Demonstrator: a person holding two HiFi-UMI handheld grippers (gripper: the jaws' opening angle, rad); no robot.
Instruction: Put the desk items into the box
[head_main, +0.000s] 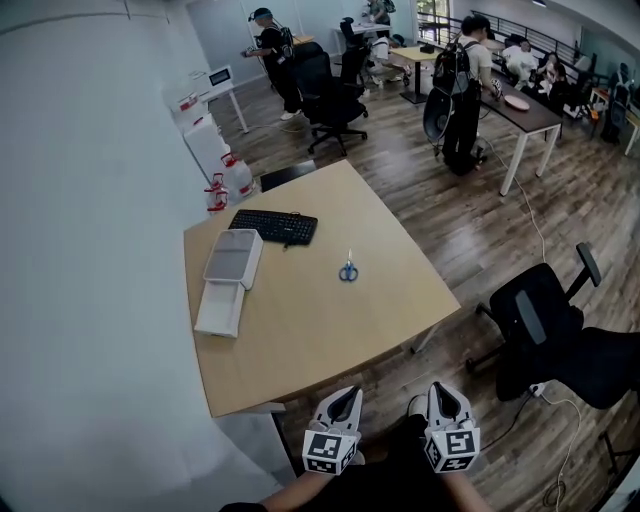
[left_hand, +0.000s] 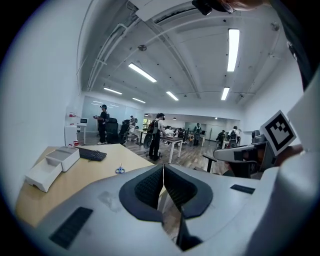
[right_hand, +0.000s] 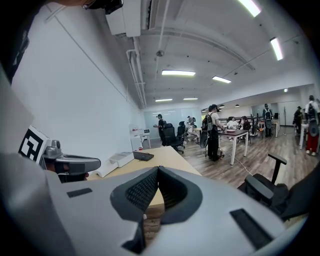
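My left gripper (head_main: 343, 400) and right gripper (head_main: 446, 395) hang at the frame's bottom edge, jaws pressed together on nothing, because the scissors (head_main: 348, 271) at centre and the keyboard (head_main: 274, 226) lie out of reach, near what looks like the box (head_main: 233, 258).

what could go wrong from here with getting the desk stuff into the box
1. The scissors lie flat on the desk. The left claw and right claw are both shut and off the near edge. A thin, flat item like this may skid away instead of being gripped.
2. The keyboard looks longer than the white box, so it may not fit inside and could end up overhanging.
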